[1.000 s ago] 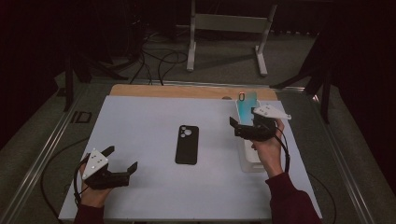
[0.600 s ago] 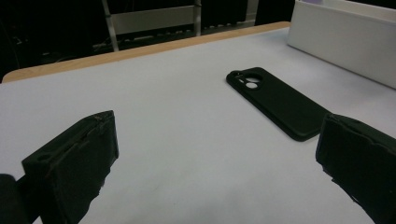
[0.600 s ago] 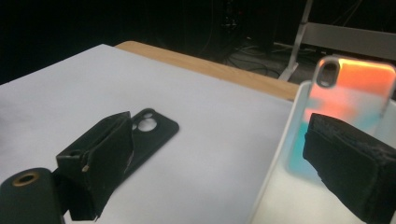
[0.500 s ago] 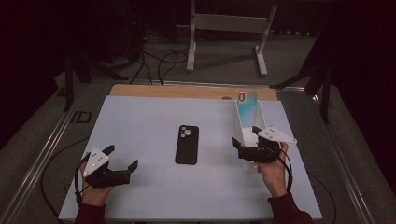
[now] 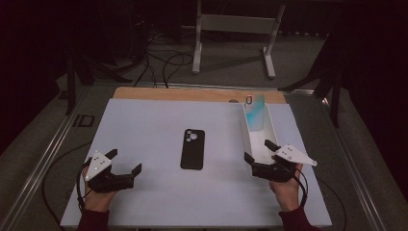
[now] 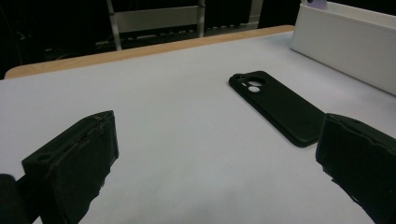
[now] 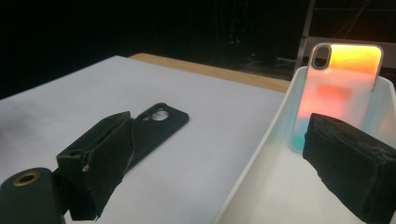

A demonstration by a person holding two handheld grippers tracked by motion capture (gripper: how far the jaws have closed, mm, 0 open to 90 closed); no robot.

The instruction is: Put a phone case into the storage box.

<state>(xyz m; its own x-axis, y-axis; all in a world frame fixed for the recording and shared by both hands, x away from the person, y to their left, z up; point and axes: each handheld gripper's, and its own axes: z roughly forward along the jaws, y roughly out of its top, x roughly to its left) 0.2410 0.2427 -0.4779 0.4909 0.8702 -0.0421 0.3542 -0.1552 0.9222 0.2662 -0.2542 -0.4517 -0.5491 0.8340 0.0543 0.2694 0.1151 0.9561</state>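
Right gripper [image 5: 261,156] drawn back from tray [image 5: 247,139], jaws wide, empty, colourful case [image 7: 341,93] beyond them

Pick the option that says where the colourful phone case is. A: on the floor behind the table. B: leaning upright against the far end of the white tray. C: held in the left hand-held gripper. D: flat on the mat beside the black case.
B: the colourful case stands propped at the far end inside the white tray, while the black case lies flat on the mat.
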